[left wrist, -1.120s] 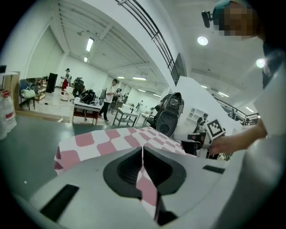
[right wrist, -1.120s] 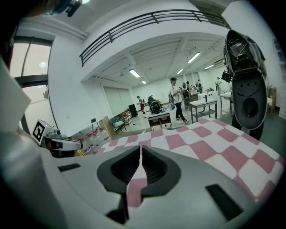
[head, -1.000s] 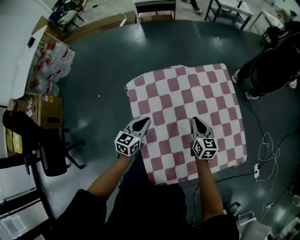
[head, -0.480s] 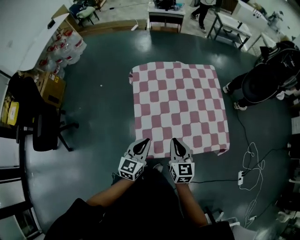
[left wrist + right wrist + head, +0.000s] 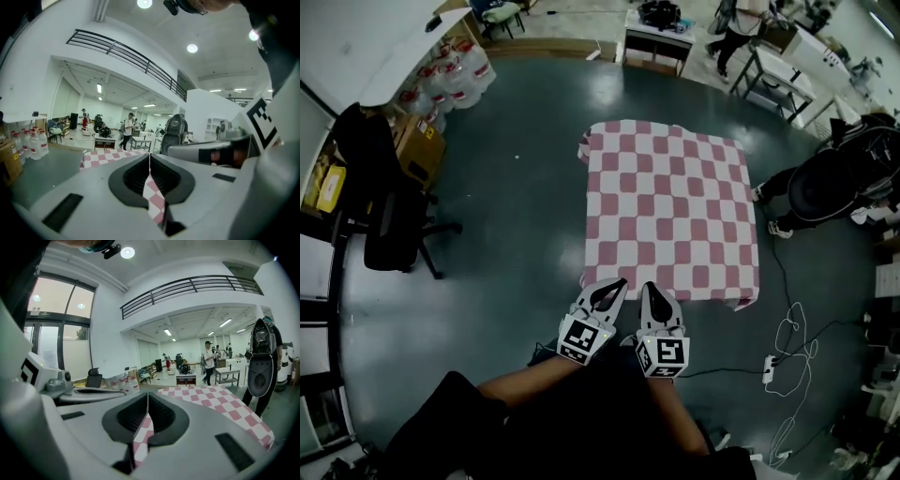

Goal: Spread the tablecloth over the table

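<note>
Tablecloth – a red-and-white checked sheet – lies flat and nearly square in the middle of the room, covering the surface under it completely. In the right gripper view its right edge drapes downward. The far left corner shows a small fold.

Left gripper: jaws closed, with a strip of the checked fabric pinched between the pads. Right gripper: jaws likewise closed on a fold of the same cloth. Both grippers sit close together at the near edge of the cloth, toward its left corner, each with its marker cube facing up.

Floor: dark grey-green, glossy, reflecting the ceiling lights.

Room contents, head view:
- Black office chair to the left, well apart from the cloth.
- Cardboard box and a cluster of large water bottles along the left wall.
- Small white table beyond the far edge of the cloth.
- Person in dark clothing just beside the right edge.
- White cable and a power strip on the floor near the near right corner.

Both gripper views show a high white hall with a railed balcony – and tall windows on one side.
</note>
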`<state>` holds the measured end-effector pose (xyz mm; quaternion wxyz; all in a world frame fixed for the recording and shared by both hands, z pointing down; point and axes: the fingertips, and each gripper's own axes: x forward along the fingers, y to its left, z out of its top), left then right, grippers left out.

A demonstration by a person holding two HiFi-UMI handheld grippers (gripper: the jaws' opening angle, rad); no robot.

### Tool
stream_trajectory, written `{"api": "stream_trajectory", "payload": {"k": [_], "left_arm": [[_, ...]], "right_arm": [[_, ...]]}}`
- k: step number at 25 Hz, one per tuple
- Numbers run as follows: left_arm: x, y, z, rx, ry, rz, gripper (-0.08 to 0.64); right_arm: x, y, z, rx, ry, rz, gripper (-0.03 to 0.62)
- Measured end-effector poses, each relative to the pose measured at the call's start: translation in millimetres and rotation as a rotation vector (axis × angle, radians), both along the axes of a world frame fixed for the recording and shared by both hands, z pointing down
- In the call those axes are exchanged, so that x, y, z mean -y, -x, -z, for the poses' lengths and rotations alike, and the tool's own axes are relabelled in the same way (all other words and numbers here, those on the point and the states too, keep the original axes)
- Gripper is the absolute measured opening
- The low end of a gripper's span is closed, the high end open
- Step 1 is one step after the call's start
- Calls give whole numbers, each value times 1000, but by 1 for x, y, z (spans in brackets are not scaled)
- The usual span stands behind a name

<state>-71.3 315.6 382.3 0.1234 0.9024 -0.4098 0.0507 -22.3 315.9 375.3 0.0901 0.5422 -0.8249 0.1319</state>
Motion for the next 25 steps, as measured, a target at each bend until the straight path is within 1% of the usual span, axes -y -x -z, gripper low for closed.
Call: {"api": "stream_trajectory", "payload": {"k": [3, 5, 9, 13, 19, 25], "left_arm": [[-9, -8, 21, -15, -42, 68, 20], [-13, -20, 29, -24, -63, 106, 20], [-23, -52, 39, -2, -114, 120, 20], [-24, -75, 50, 6, -160, 130, 20], [-25, -96, 51, 4, -168, 155, 20], [-29, -105, 48, 18, -164, 171, 20]], "right_arm": [[-10, -15, 10, -15, -33, 24, 17], [-13, -29, 17, -30, -54, 38, 17], [-20, -58, 27, -51, -78, 47, 17], [-24, -78, 32, -61, -94, 62, 17], [-23, -101, 33, -62, -107, 79, 17], [-31, -99, 30, -56, -103, 128, 17]]}}
